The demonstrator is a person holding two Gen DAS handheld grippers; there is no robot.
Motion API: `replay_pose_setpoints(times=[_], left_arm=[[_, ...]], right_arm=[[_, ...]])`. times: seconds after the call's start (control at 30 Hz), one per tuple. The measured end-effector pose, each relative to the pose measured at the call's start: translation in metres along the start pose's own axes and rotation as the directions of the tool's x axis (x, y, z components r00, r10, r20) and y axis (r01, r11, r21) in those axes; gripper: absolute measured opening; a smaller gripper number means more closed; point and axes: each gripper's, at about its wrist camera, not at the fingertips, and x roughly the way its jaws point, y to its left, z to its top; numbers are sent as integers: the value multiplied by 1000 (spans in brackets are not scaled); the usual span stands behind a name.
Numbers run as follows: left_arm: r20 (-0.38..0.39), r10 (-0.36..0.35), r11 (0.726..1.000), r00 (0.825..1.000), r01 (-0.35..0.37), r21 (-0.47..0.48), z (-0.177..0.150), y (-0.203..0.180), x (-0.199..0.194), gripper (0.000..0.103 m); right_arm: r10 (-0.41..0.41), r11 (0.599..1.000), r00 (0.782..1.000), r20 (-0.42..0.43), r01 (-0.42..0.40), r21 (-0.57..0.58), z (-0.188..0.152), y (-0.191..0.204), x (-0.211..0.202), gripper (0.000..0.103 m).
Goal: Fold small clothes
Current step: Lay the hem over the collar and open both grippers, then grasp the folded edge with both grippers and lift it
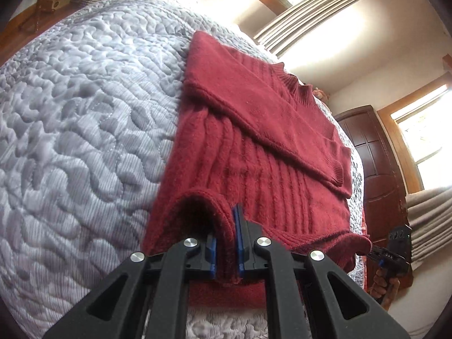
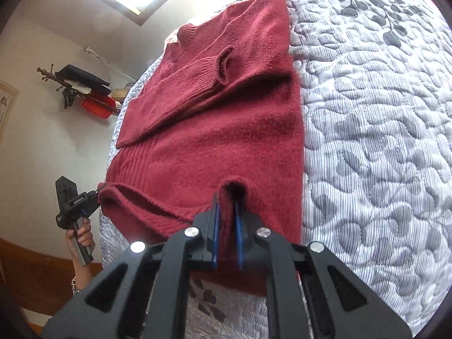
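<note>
- While a grey-and-white quilted bedspread (image 1: 70,118) covers the whole bed, it serves as the work surface, and nothing else lies on it but the garment.
- On that quilt lies a red knitted sweater (image 2: 203,147), flat and lengthwise, neck end far from the cameras and hem nearest them.
- Both sleeves are already folded in across the chest; one sleeve (image 1: 271,124) runs diagonally over the ribbed body, its cuff toward the garment's edge, so the side folds look done.
- What remains, I judge, is bringing the hem up toward the neck, and perhaps one more halving.
- At the hem (image 1: 325,237), both tools have a pinch of the edge, lifted slightly off the quilt.
- Closed on a bunched ridge of knit, the left gripper (image 1: 226,243) has its blue pads pressed to the cloth.
- Likewise clamped on the hem, the right gripper (image 2: 227,234) holds a narrow upright fold between its pads.
</note>
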Motion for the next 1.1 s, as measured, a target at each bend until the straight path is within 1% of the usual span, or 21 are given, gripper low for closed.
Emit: replay_pose_setpoints(times=[0.13, 0.17, 0.23, 0.27, 0.3, 0.33, 0.4, 0.43, 0.47, 0.5, 0.57, 0.6, 0.63, 0.7, 0.77, 0.83, 0.9, 0.93, 1.0, 1.1], left_arm=[[-21, 6, 1000, 1000, -6, 9, 7, 0, 10, 11], [-29, 8, 1000, 1000, -8, 10, 8, 1, 11, 14], [-43, -8, 1000, 999, 8, -5, 10, 3, 10, 17], [-50, -30, 999, 998, 28, -23, 11, 5, 7, 18], [-48, -54, 998, 997, 52, -42, 12, 7, 2, 20], [-38, -74, 996, 997, 72, -54, 12, 9, -6, 23], [10, -86, 995, 996, 87, -58, 14, 10, -25, 38], [62, -66, 996, 996, 69, -49, 14, 9, -40, 56], [108, -42, 998, 993, 46, -33, 15, 8, -53, 61], [137, -24, 1000, 990, 26, -15, 16, 6, -64, 61], [173, 1, 1000, 985, -5, 23, 20, 0, -77, 61], [181, 18, 999, 983, -26, 45, 22, -3, -80, 61], [182, 36, 996, 983, -50, 69, 25, -7, -80, 61], [159, 53, 988, 986, -75, 132, 28, -19, -71, 61], [131, 81, 975, 988, -106, 197, 31, -29, -58, 62], [117, 138, 951, 983, -165, 263, 32, -40, -43, 62], [115, 178, 927, 977, -206, 315, 30, -49, -28, 62], [111, 190, 918, 976, -216, 333, 30, -51, -22, 62], [96, 198, 910, 975, -219, 352, 33, -53, -11, 62], [71, 222, 902, 972, -233, 364, 34, -50, 5, 62]], right_arm=[[-7, 1000, 1000, -9, 7, 11, 7, -9, 5, 9], [-12, 1000, 1000, -7, 12, 5, 7, -9, 3, 9], [-41, 999, 999, 8, 41, -10, 7, -10, -3, 18], [-52, 998, 999, 15, 52, -19, 8, -11, -5, 20], [-58, 998, 998, 26, 58, -23, 8, -13, -10, 25], [-65, 997, 997, 43, 66, -25, 8, -15, -15, 34], [-105, 993, 991, 81, 109, -45, 7, -17, -28, 42], [-115, 991, 989, 93, 121, -55, 6, -19, -33, 42], [-114, 991, 988, 100, 121, -63, 7, -20, -37, 42], [-107, 991, 989, 103, 115, -73, 8, -21, -40, 42], [-100, 988, 989, 110, 111, -107, 8, -15, -46, 47], [-99, 985, 989, 113, 113, -128, 8, -11, -47, 57], [-96, 982, 989, 115, 114, -153, 9, -7, -48, 63], [-93, 974, 990, 110, 113, -197, 12, 6, -43, 64], [-79, 971, 994, 81, 96, -219, 16, 12, -33, 65], [-77, 969, 996, 49, 86, -230, 22, 16, -19, 66], [-82, 968, 996, 17, 84, -238, 25, 18, -7, 66], [-88, 966, 996, 6, 87, -243, 27, 19, -1, 66], [-101, 963, 995, -9, 95, -253, 29, 20, 7, 66], [-131, 958, 991, -20, 122, -260, 33, 18, 18, 71]])
